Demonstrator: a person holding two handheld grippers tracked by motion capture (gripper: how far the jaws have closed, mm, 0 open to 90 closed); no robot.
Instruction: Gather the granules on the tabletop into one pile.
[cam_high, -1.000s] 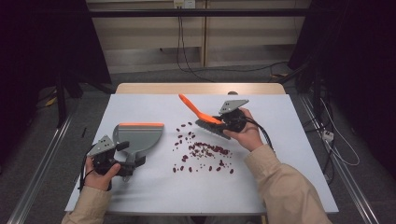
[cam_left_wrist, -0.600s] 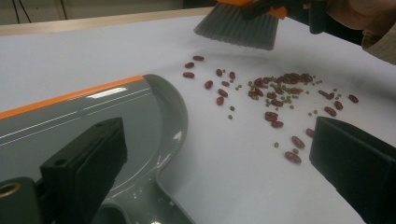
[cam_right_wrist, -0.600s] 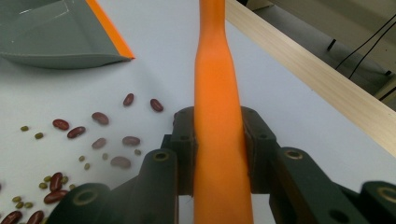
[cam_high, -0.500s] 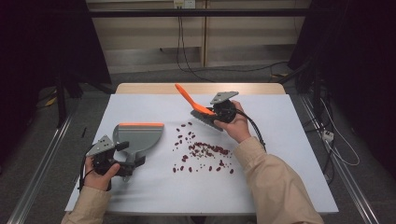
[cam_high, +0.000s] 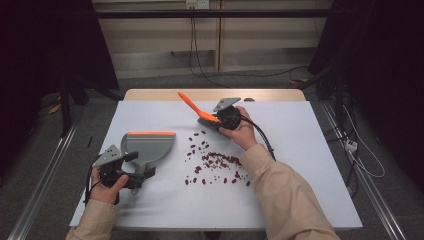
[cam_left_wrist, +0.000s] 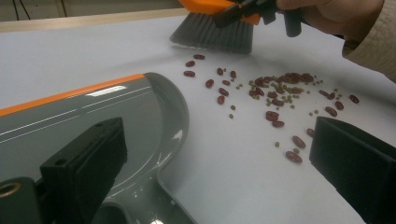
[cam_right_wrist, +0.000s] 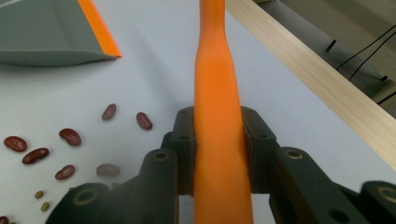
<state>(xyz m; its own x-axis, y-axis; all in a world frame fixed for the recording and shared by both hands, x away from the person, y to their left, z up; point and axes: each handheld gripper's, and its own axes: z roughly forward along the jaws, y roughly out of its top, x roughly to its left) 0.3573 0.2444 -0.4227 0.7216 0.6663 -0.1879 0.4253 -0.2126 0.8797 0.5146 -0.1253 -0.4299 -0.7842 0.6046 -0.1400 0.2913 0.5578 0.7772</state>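
Brush (cam_high: 196, 108): pinched by right gripper (cam_high: 220, 120), beyond beans (cam_high: 215, 162). Dustpan (cam_high: 148, 146): left of beans, handle pinched by left gripper (cam_high: 131, 172).

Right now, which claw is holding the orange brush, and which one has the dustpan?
The right claw grips the brush by its orange handle, beyond the beans. The left claw holds the grey dustpan.

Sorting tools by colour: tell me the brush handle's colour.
Orange; the brush handle shows best in the right gripper view.

Orange brush (cam_high: 199, 111) tilted, grey dustpan (cam_high: 147, 147) flat
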